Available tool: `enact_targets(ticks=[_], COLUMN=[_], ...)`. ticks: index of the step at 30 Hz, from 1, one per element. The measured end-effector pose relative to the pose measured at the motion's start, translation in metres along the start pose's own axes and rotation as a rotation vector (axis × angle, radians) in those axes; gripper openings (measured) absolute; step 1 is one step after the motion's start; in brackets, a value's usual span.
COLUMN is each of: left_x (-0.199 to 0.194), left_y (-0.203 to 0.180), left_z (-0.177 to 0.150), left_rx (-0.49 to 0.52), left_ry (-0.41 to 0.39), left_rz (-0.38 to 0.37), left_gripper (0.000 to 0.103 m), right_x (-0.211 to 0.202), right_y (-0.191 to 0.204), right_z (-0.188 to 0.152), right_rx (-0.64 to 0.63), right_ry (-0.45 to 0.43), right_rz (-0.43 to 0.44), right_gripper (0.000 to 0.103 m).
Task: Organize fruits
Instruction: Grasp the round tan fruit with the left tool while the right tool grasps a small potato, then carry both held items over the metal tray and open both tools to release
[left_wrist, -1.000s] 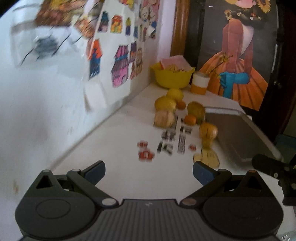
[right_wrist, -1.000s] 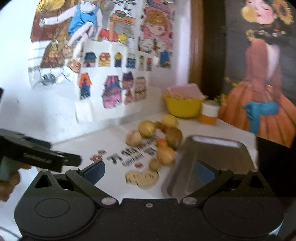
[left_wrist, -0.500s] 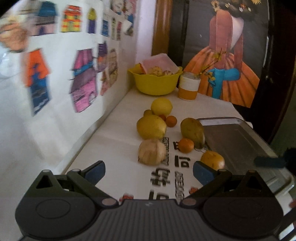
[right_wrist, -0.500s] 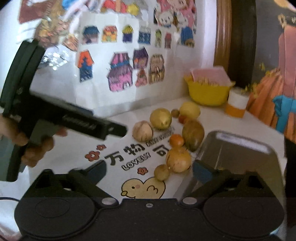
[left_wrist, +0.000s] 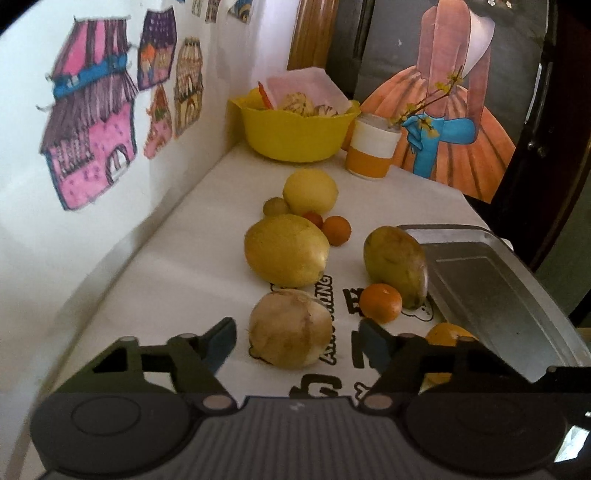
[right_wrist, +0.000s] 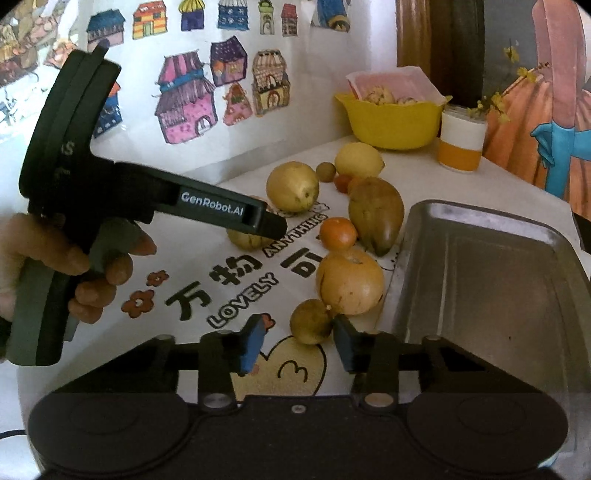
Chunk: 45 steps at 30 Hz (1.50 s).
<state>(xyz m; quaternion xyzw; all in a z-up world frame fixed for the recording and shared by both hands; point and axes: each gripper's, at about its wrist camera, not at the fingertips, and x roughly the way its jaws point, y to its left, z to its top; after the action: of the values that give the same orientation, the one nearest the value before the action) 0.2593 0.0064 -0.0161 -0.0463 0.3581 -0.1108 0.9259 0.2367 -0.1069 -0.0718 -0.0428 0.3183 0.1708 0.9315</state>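
Fruits lie on a white printed cloth beside an empty metal tray. My left gripper is open, its fingers either side of a pale brown round fruit with gaps on both sides. In the right wrist view a hand holds that left gripper over the same fruit. My right gripper is open, its tips flanking a small yellow fruit. Just behind that lies a round orange-yellow fruit.
A greenish mango, a tangerine, a large yellow fruit and a lemon lie further back. A yellow bowl and an orange-and-white cup stand at the rear. The papered wall runs along the left.
Both grippers have moved forward and down to the fruits. Their fingers stand closer together than before. The left now frames the pale fruit, the right the small yellow one.
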Motion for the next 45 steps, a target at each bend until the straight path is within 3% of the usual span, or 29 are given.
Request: enact_targets(ticks=[4,6,15,18,24,30,37,45], left_x=[0.009,0.009,-0.029,-0.049,-0.070,-0.053,0.006,0.073], left_y=[0.001,0.002,-0.012,-0.023,-0.060,-0.105,-0.138,-0.147], left_z=[0.000,0.000,-0.021,-0.023,0.002,0.033,0.051,0.057], left_rx=[-0.009,-0.014,-0.025,-0.024,-0.001,0.028,0.042,0.082], left_ry=[0.005,0.002,0.026,0.040,-0.004,-0.059,-0.098,-0.010], left_rz=[0.006,0.019,0.012,-0.034,-0.108,-0.143,-0.117,-0.087], left_gripper=[0.062,0.055,0.053,0.053,0.053,0.054,0.054,0.054], right_x=[0.003,0.003,-0.022,-0.045,-0.097,-0.125,-0.073,0.002], right_y=[-0.002,-0.003,0.002,-0.003,-0.039,-0.092,-0.155,-0.204], right_z=[0.000,-0.001,-0.010,-0.013,-0.003,0.026,0.045,0.050], right_rx=[0.015,0.021,0.040,0.076,0.146,0.123,0.093,0.027], right_ry=[-0.001,-0.007,-0.051,-0.081,-0.169,-0.245,-0.232,-0.105], right_rz=[-0.012,-0.012,0.038,0.064,0.040,-0.038,-0.077,-0.089], right_gripper=[0.028,0.028,0.027,0.027,0.027,0.028,0.027,0.027])
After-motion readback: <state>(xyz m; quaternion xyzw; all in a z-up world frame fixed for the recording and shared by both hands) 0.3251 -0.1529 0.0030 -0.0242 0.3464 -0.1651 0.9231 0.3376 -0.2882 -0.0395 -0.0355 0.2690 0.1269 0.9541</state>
